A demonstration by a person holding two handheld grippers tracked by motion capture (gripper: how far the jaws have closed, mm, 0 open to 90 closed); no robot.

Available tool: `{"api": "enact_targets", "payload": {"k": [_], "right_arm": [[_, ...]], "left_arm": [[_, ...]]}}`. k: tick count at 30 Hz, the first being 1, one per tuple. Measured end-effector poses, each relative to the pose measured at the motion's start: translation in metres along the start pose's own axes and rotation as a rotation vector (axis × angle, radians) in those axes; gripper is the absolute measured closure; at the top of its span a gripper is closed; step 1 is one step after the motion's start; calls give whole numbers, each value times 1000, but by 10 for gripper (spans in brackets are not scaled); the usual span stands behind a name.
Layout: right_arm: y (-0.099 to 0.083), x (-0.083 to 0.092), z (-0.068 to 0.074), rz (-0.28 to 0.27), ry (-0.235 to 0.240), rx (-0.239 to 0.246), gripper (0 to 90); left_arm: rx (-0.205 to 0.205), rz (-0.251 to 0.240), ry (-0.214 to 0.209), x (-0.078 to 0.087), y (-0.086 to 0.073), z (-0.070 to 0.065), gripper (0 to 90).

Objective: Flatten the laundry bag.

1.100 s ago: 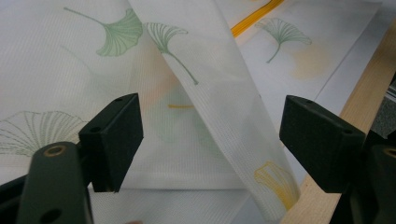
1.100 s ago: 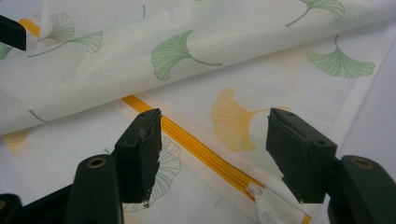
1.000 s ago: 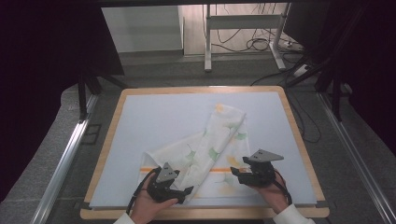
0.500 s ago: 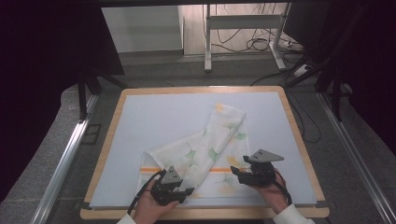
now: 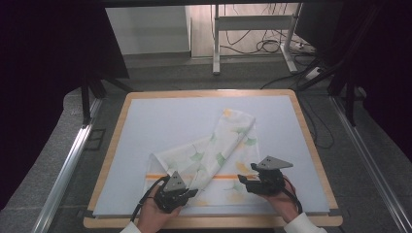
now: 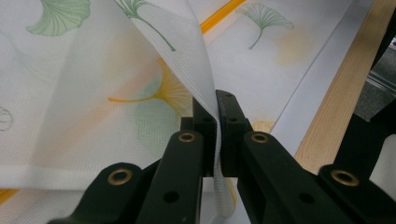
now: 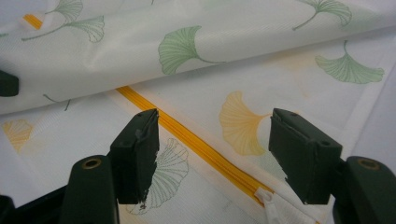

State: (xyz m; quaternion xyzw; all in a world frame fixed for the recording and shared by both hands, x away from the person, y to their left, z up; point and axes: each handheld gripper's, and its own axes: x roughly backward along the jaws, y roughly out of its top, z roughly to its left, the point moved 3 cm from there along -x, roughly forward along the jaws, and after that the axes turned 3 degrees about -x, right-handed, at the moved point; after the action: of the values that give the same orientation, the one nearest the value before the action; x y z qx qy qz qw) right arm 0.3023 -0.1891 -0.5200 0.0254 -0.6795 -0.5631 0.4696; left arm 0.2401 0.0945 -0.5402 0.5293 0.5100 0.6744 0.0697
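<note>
One cloth (image 5: 214,155) edge pinched by left gripper (image 6: 215,122), jaws just closed. Right gripper (image 7: 212,154) spread above zipper (image 7: 196,144), nothing held. Folding barely begun, judged.

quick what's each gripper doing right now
left gripper: jaws have just closed, shut on a fold of the white mesh cloth with ginkgo leaf print.
right gripper: open above the cloth's orange zipper, holding nothing.

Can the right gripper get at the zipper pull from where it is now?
Probably yes. The right gripper stands open just above the cloth, the orange zipper runs between its jaws, and the white pull lies bare near the right jaw. Nothing covers it; a small shift should do.
</note>
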Motion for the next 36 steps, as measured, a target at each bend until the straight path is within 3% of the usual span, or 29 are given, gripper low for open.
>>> {"api": "enact_targets", "payload": {"k": [10, 21, 36], "right_arm": [[-1, -1, -1, 11, -3, 2, 334], [-2, -3, 0, 23, -5, 3, 333], [-2, -4, -1, 29, -1, -4, 333]], "left_arm": [[-3, -46, 37, 8, 4, 10, 883], [7, -69, 101, 16, 7, 33, 882], [31, -97, 135, 24, 10, 60, 883]]}}
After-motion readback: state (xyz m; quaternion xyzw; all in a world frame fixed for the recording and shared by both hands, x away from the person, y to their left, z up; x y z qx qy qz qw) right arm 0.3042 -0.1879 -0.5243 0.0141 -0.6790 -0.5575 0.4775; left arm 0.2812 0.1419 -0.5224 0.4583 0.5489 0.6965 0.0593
